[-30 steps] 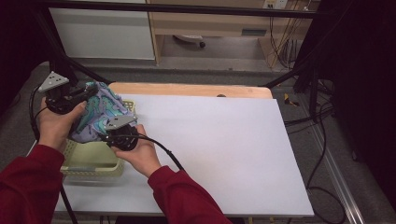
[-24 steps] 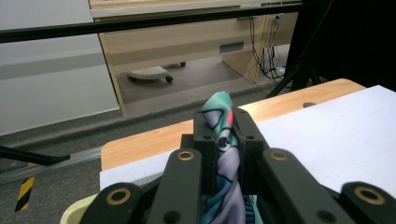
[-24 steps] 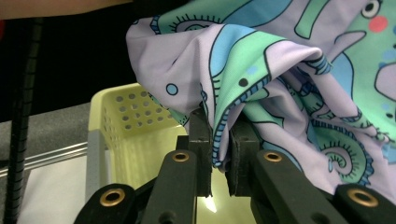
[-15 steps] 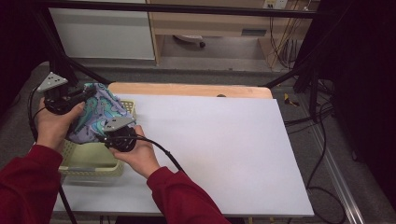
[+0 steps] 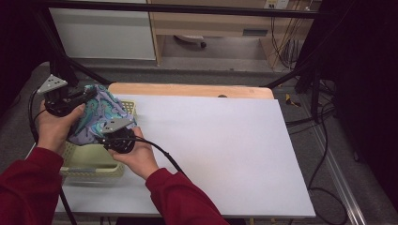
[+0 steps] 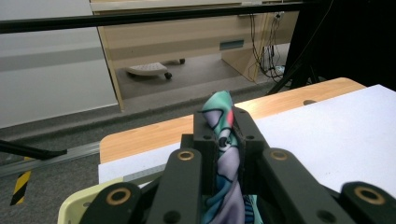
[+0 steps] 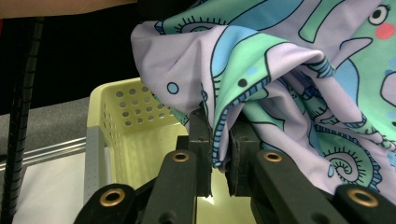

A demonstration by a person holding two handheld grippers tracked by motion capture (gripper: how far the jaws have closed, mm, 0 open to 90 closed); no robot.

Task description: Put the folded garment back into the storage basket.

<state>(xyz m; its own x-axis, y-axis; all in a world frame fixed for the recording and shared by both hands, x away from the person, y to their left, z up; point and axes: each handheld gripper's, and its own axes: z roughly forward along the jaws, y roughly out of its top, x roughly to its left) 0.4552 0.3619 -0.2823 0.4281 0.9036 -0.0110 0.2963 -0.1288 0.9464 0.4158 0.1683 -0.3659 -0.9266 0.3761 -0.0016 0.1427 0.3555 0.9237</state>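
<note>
A lilac cloth with teal and blue cartoon print [image 5: 96, 119] hangs bunched between both grippers above a pale yellow perforated basket [image 5: 89, 161] at the table's left edge. My left gripper [image 5: 87, 96] is shut on one part of the cloth [image 6: 224, 135], which sticks up between its jaws. My right gripper [image 5: 105, 136] is shut on a lower hem of the cloth [image 7: 280, 88]; the fabric drapes over its jaws with the basket [image 7: 116, 121] below and behind.
A white sheet [image 5: 220, 154] covers the table, with a wooden strip [image 5: 187, 90] along its far edge. Black frame bars and cables stand around the table, and a light wooden cabinet [image 6: 187, 42] is beyond it.
Both grippers have lifted the cloth a little higher above the basket and shifted it slightly toward the table's middle.
</note>
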